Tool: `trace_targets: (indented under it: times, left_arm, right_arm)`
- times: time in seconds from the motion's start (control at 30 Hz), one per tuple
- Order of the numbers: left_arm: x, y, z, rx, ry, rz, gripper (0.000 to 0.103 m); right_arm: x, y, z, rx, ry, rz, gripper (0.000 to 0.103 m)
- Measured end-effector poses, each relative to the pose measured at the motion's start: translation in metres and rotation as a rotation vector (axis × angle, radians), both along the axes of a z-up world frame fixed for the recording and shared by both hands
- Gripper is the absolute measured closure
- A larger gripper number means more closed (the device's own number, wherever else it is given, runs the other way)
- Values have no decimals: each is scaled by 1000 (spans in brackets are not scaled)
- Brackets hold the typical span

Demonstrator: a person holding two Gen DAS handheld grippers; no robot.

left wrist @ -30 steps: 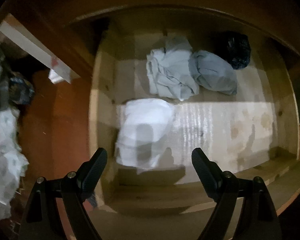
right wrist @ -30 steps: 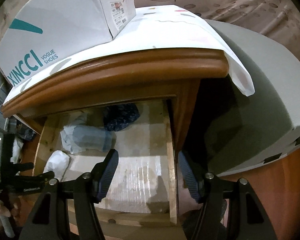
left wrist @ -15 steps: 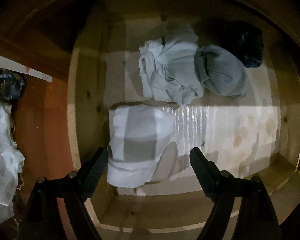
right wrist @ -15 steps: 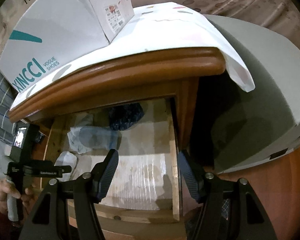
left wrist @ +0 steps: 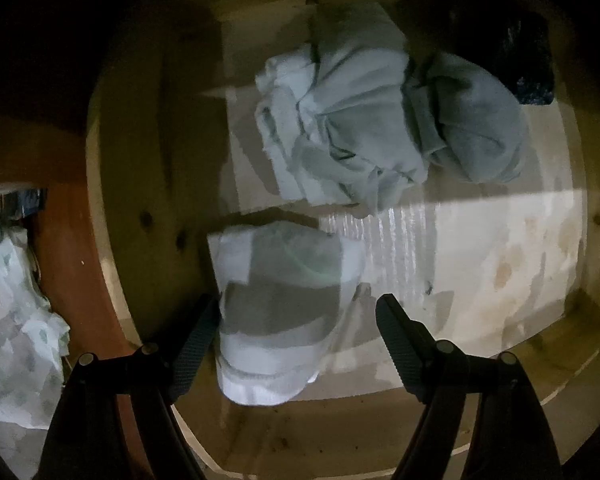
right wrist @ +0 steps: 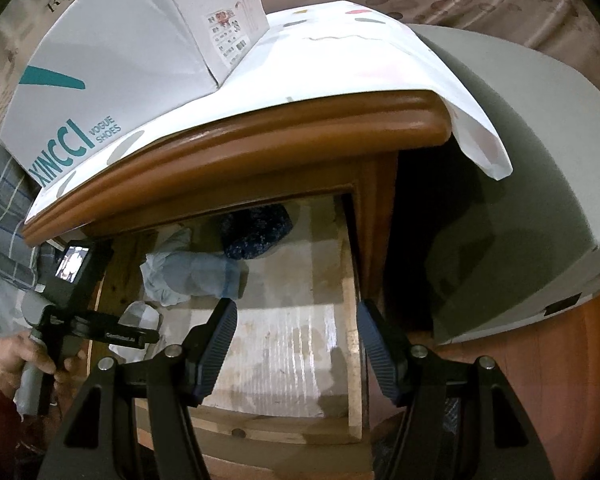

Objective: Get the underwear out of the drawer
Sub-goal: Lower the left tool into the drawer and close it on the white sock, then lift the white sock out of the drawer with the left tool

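The drawer [left wrist: 148, 184] is viewed from straight above, close in, by the left wrist camera. It is seen obliquely from the front, from farther back, by the right wrist camera. The drawer's inside and clothes [right wrist: 192, 276] are shared by both.
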State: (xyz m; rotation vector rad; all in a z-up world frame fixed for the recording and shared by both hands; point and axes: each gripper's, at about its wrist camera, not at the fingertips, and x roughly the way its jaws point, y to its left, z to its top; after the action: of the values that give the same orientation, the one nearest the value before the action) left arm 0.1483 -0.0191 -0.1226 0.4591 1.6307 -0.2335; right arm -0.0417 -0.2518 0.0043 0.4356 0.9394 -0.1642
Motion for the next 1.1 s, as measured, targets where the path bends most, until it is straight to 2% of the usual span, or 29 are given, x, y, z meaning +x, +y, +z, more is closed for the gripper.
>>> trace_targets:
  times: [0.1,0.2,0.3,0.4,0.57,0.97,1.1]
  left_arm:
    - [1,-9,-4,22,9,-2,27]
    - [-2,-20,-7,60,1,-50,28]
    - [-3,-23,-8,88,-2,-52,45]
    - [-2,-25,-8,87,2,-47,47]
    - [-7,-22,-1,74,-25,-47,58]
    - [-44,-14,38,-16,-127,-50,60]
    - [-60,-9,55,-19,-193,-64,60]
  right_arm:
    - [0,1,-1,3,1,0,39]
    - [2,1,-1,7,10,2,39]
    - [2,1,-2,13,13,2,39]
    - [2,2,-2,12,15,4,39]
    - [3,3,-2,21,14,5,39]
    - [4,6,-7,15,29,12,39]
    - [5,8,-10,12,38,17,39]
